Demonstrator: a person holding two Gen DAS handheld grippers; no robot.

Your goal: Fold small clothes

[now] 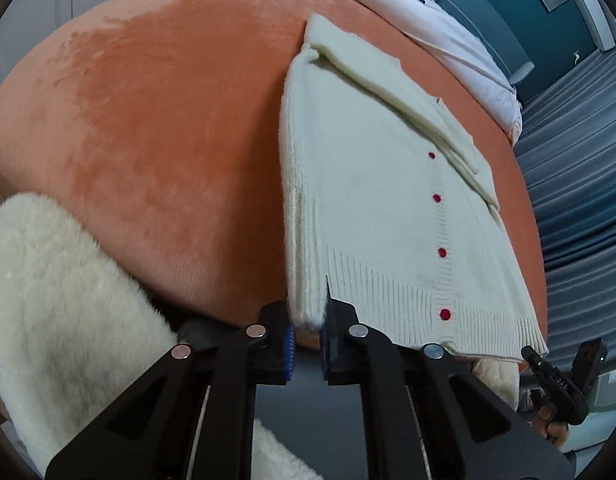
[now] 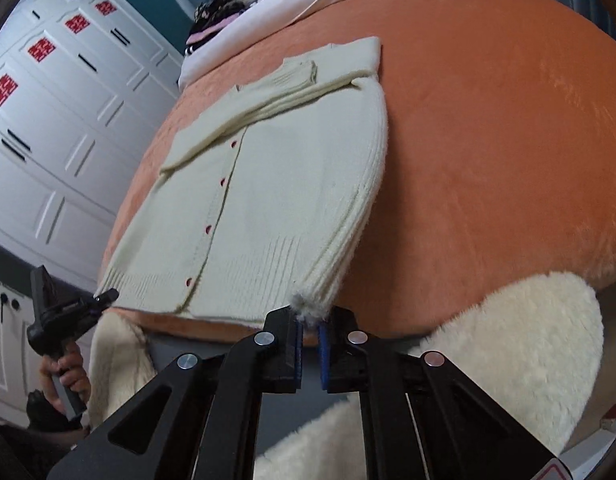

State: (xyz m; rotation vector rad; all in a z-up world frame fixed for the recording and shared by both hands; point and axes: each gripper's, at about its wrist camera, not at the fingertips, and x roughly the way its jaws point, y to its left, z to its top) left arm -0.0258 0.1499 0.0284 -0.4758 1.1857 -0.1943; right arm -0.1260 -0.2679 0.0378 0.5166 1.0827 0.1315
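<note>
A cream cardigan (image 1: 371, 200) is lying on the orange bed (image 1: 168, 128). The left tool (image 1: 308, 322) is pinching the cardigan's one hem corner, and the right tool (image 2: 309, 320) is pinching its other hem corner.

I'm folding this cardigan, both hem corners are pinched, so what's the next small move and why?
Probably lift the hem and carry it toward the collar. The left gripper and right gripper each clamp a hem corner of the cardigan, whose sleeves already lie folded across.
</note>
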